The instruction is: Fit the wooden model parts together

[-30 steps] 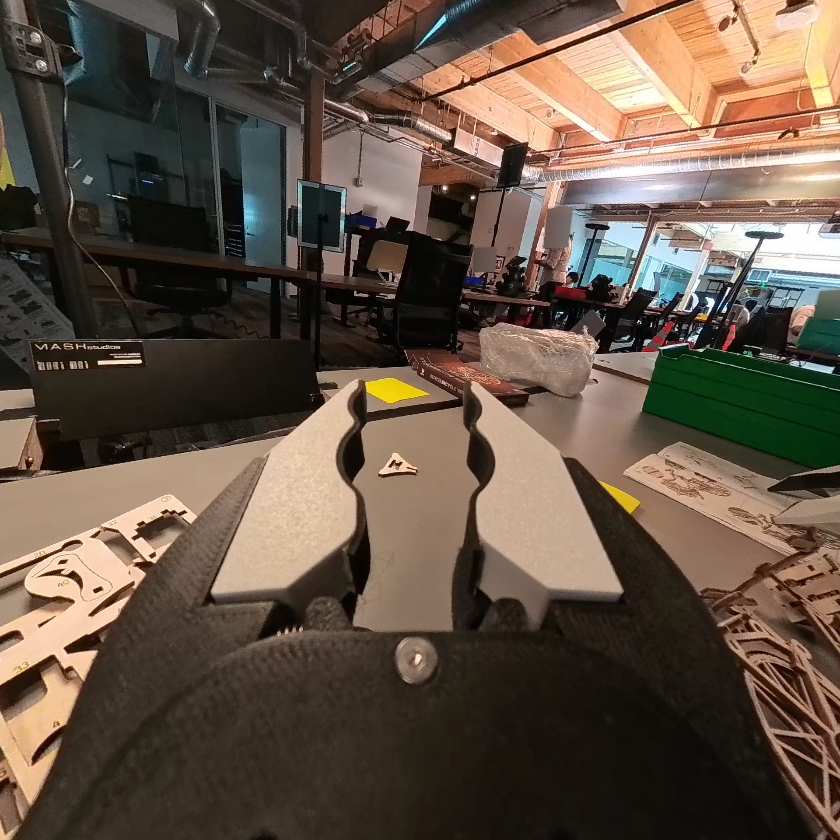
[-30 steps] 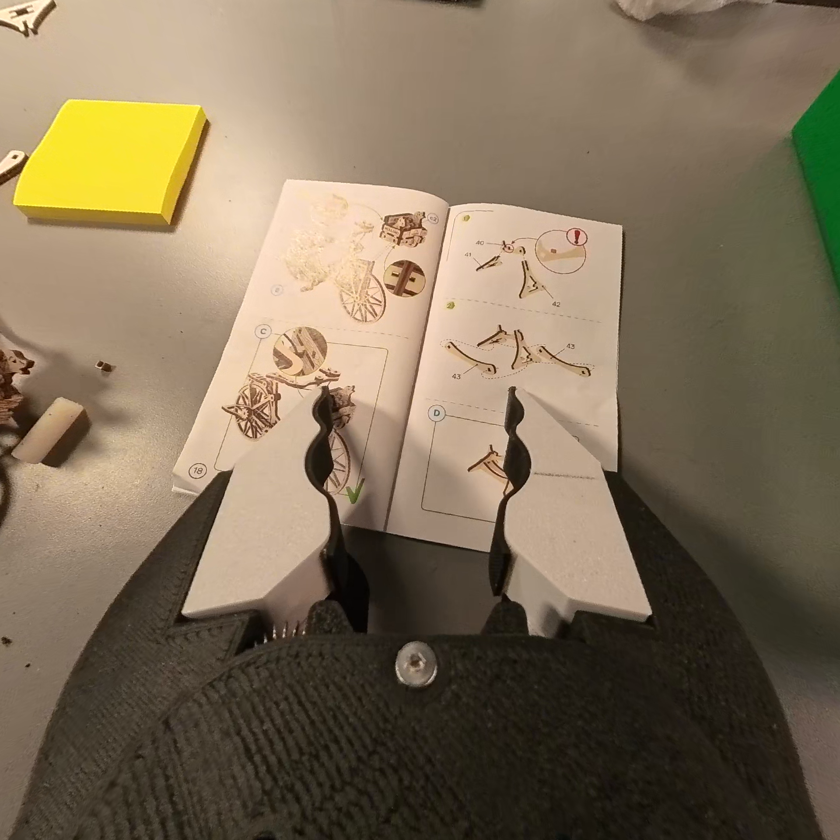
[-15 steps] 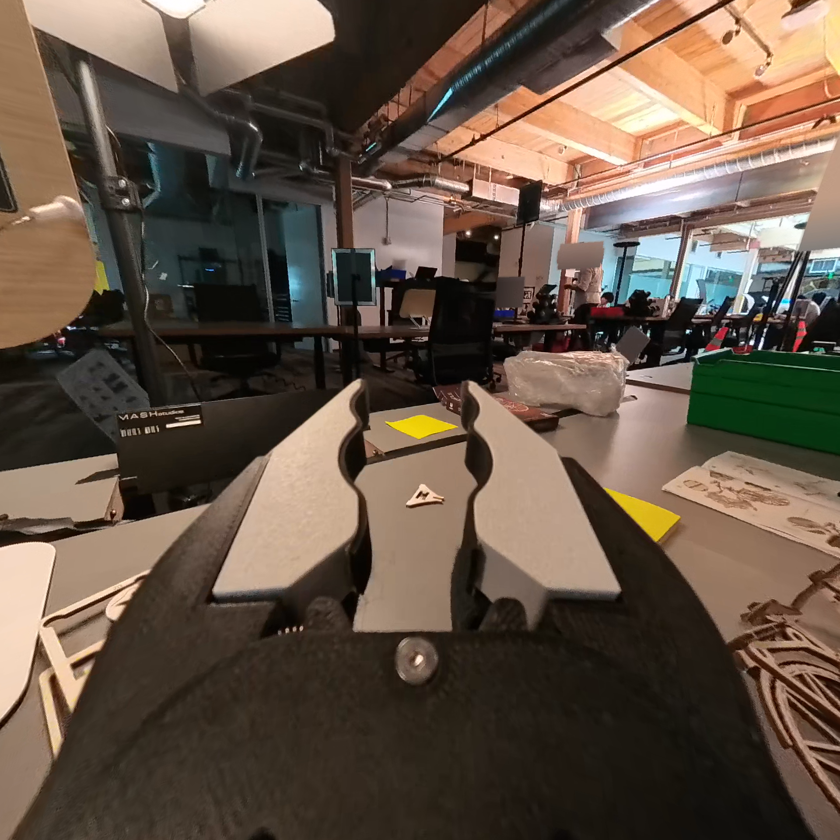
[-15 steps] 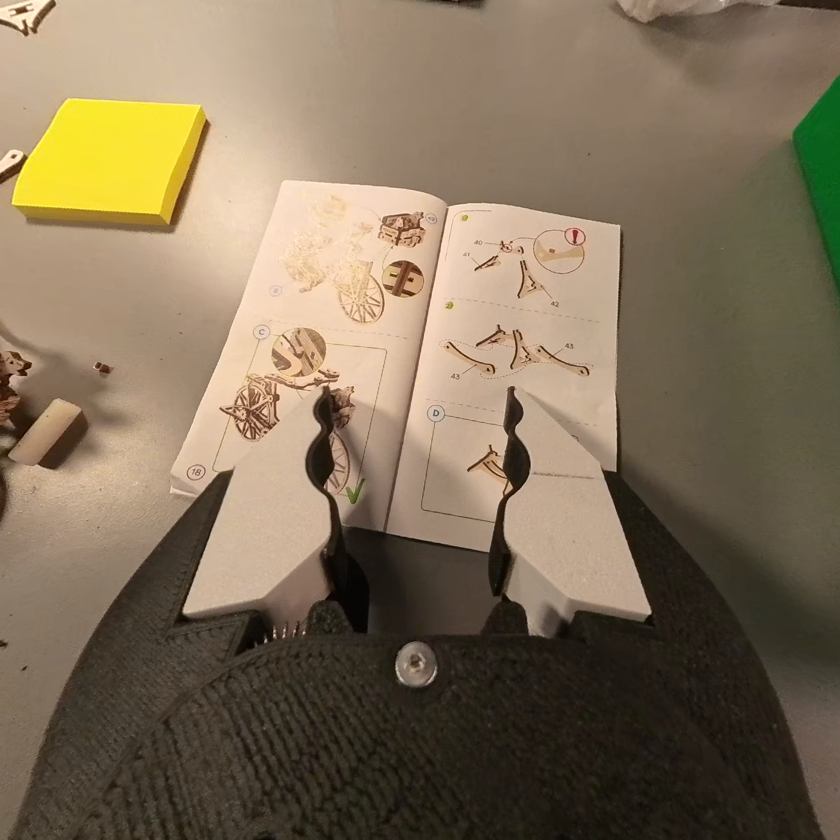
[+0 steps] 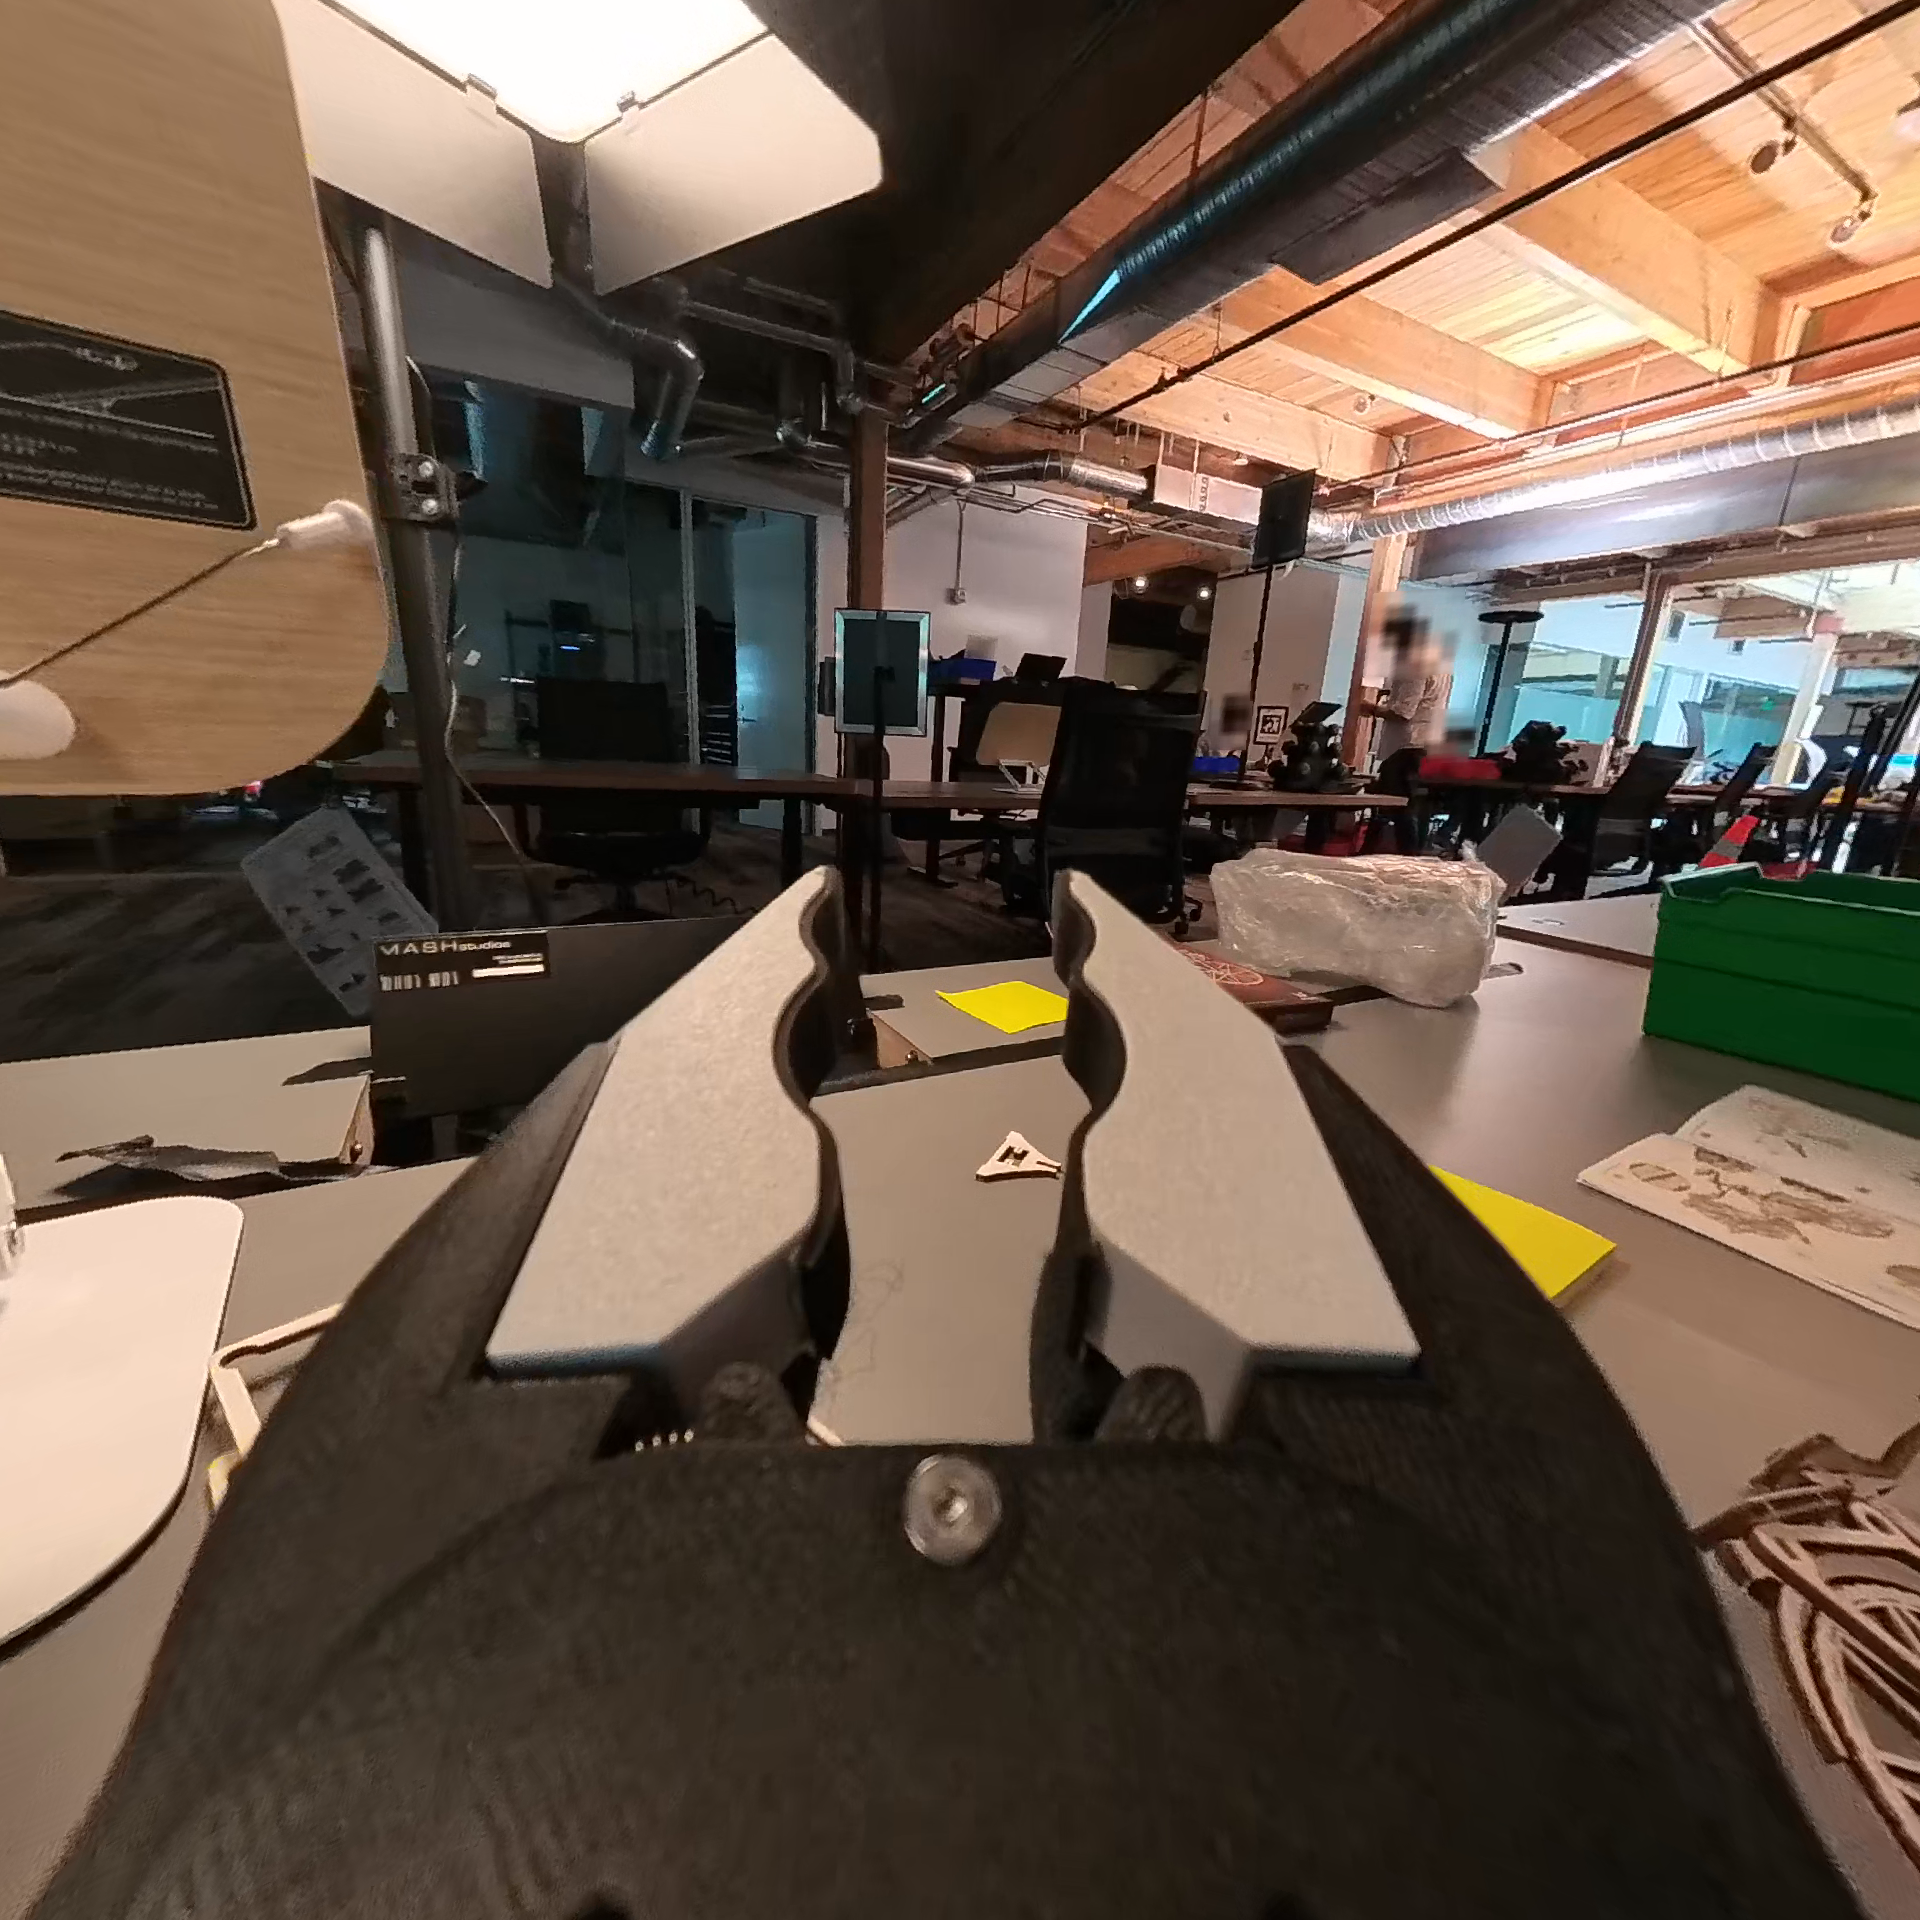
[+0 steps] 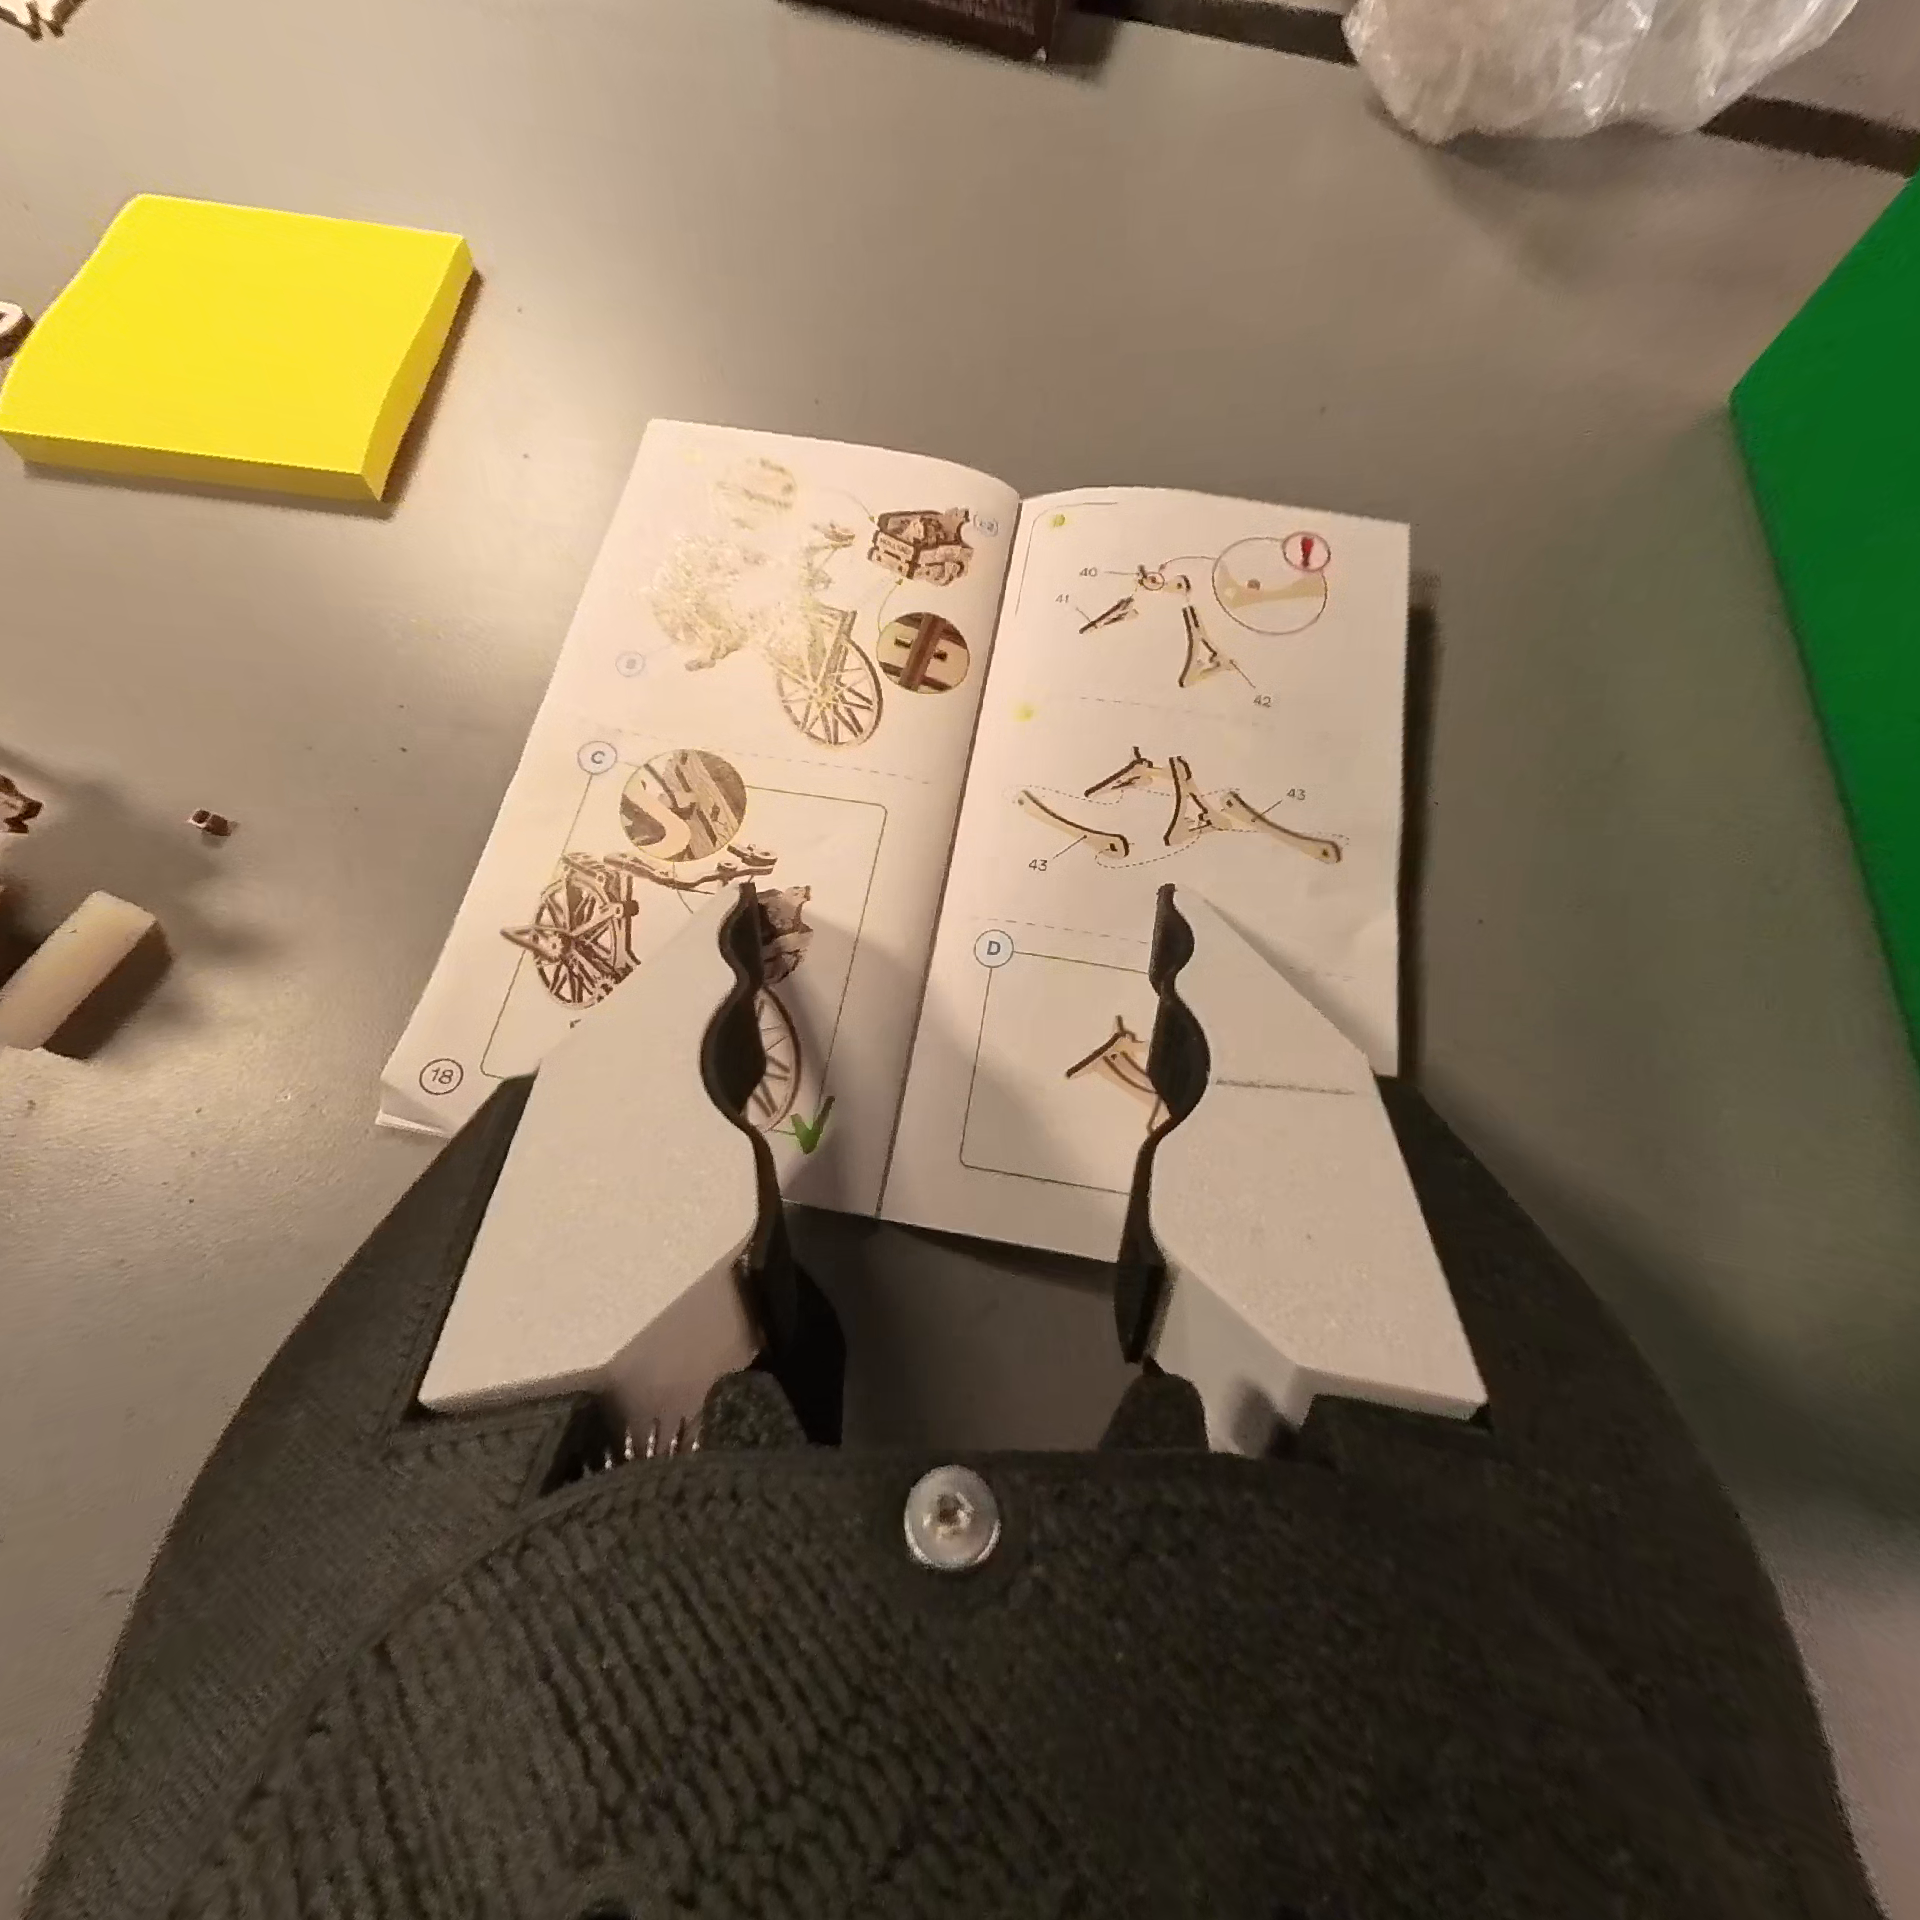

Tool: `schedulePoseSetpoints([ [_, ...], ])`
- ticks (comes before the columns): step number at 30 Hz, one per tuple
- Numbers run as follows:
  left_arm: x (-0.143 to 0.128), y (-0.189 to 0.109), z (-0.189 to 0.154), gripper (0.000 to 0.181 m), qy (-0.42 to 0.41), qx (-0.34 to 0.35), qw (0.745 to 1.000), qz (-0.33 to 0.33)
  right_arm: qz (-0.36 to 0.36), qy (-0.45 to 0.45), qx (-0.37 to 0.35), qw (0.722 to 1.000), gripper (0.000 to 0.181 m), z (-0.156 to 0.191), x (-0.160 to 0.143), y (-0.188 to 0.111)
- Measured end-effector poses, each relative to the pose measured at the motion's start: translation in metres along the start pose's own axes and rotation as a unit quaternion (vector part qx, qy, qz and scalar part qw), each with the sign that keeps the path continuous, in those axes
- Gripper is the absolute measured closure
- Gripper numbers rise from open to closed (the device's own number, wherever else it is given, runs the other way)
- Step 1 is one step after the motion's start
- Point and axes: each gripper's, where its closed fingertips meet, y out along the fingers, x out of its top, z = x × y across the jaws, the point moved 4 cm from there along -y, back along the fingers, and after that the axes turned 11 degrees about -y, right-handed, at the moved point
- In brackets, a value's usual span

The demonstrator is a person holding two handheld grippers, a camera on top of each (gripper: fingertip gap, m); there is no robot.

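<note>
My left gripper (image 5: 945, 883) is open and empty, held level above the grey table (image 5: 935, 1299). A small flat wooden part (image 5: 1016, 1158) lies on the table ahead, seen between its fingers. The partly built wooden bicycle model (image 5: 1849, 1621) shows at the lower right edge of the left wrist view. My right gripper (image 6: 954, 891) is open and empty, pointing down over the open instruction booklet (image 6: 997, 769). The booklet also shows in the left wrist view (image 5: 1787, 1184). A pale wax block (image 6: 78, 971) lies at the left of the right wrist view.
A yellow sticky-note pad (image 6: 239, 332) lies left of the booklet, also in the left wrist view (image 5: 1522, 1236). Green stacked trays (image 5: 1787, 977) stand at right (image 6: 1860, 499). A plastic-wrapped bundle (image 5: 1351, 920) sits at the back. A white lamp base (image 5: 94, 1382) and wooden panel (image 5: 156, 395) are at left. The grippers' ends are close to 45 cm from one another. My left tips are about 30 cm from the pale wax block (image 6: 78, 971), my right tips only 11 cm.
The left gripper has tilted up and swung left: the wooden part sheets left the view, and the lamp and wooden panel came in. The right gripper barely moved. Both stayed open.
</note>
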Motion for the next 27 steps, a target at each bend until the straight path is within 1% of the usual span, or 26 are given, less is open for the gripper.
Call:
schedulePoseSetpoints([
  [4, -0.0022, 0.0014, -0.0033, 0.143, 0.01, -0.006, 1.0, 0.007, -0.002, -0.001, 0.001, 1.0, 0.108, 0.0006, 0.0002, -0.0006],
  [18, -0.0053, 0.0038, 0.0002, 0.143, -0.008, -0.007, 1.0, 0.016, 0.002, 0.004, 0.008, 1.0, 0.109, 0.0008, -0.0007, 0.0004],
  [27, -0.0029, 0.0021, 0.0029, 0.143, -0.011, 0.001, 1.0, 0.008, 0.006, 0.017, 0.019, 1.0, 0.108, 0.0002, -0.0021, 0.0018],
])
